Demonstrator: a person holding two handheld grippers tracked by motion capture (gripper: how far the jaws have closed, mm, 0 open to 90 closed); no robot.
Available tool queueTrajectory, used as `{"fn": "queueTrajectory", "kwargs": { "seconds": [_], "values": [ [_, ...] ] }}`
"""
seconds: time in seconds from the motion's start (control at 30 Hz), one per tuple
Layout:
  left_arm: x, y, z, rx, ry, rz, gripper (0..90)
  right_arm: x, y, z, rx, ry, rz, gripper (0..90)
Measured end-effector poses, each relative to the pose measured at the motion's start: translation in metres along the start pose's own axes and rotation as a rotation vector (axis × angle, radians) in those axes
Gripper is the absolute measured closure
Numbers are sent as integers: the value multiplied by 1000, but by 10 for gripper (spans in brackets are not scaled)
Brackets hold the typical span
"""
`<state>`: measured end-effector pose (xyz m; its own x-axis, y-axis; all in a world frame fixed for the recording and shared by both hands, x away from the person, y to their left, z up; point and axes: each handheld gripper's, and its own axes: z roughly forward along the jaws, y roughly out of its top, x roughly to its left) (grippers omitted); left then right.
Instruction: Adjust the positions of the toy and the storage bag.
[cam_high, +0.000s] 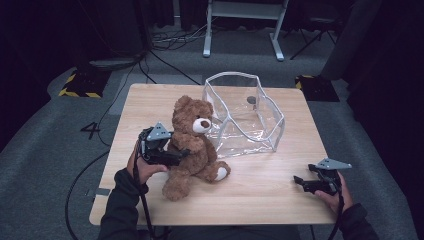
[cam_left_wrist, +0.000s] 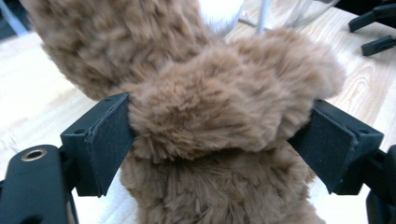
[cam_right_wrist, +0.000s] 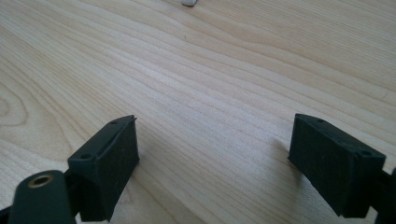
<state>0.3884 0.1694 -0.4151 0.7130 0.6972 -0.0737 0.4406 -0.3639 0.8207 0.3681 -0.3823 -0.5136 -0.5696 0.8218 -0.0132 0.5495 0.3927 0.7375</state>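
Note:
A brown teddy bear (cam_high: 192, 145) sits upright on the wooden table (cam_high: 270, 200), facing the near edge, just left of a clear plastic bag (cam_high: 245, 117) that stands open. My left gripper (cam_high: 184, 153) reaches in from the bear's left side and is shut on its arm. In the left gripper view the fur of the bear (cam_left_wrist: 210, 70) bulges between the two pads, which press on both sides of the arm at my left gripper (cam_left_wrist: 217, 123). My right gripper (cam_high: 299, 183) rests low near the table's front right, open, with bare wood between its jaws (cam_right_wrist: 215, 135).
The clear bag's rim (cam_high: 227, 77) stands taller than the bear's shoulders. Bare table lies between the bear's foot (cam_high: 221, 173) and my right gripper. Cables and a desk frame (cam_high: 242, 30) are on the floor beyond the table.

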Motion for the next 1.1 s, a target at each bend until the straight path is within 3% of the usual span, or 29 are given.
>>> {"fn": "queueTrajectory", "kwargs": {
  "seconds": [0.1, 0.17, 0.2, 0.23, 0.27, 0.3, 0.37, 0.57, 0.77, 0.97, 1.0, 1.07, 1.1],
  "values": [
    [6, -6, 18, 73, 8, -73, 138, 0, 0, 0, 0, 1, 1, 157],
    [11, -9, 28, 87, -45, -124, 80, 0, 0, 0, 0, 0, 1, 157],
    [11, -9, 28, 87, -45, -124, 59, 0, 0, 0, 0, 0, 1, 157],
    [14, -11, 37, 107, -97, -166, 58, 0, 0, 0, 0, 0, 0, 156],
    [14, -11, 37, 107, -97, -166, 60, 0, 0, 0, 0, 0, 0, 156],
    [15, -12, 44, 147, -107, -177, 73, 0, 0, 0, 0, 0, 0, 156],
    [16, -12, 46, 152, -126, -184, 84, 0, 0, 0, 0, 0, 0, 157],
    [11, -11, 46, 163, -113, -100, 319, 0, 0, 0, 0, 0, 0, 156],
    [6, -17, 39, 118, -79, -78, 481, 0, 0, 0, 0, 1, 1, 157],
    [-3, -24, 29, 61, -23, -39, 560, 0, -1, -2, -7, 11, -20, 192],
    [-8, -28, 25, 40, -3, -31, 567, 0, -1, -4, -21, 10, -28, 244],
    [-11, -29, 23, 28, 10, -23, 580, 1, 2, -8, -52, 30, -39, 248],
    [-15, -32, 18, 2, 44, 5, 587, 1, 6, -13, -83, 36, -37, 268]
  ]
}}
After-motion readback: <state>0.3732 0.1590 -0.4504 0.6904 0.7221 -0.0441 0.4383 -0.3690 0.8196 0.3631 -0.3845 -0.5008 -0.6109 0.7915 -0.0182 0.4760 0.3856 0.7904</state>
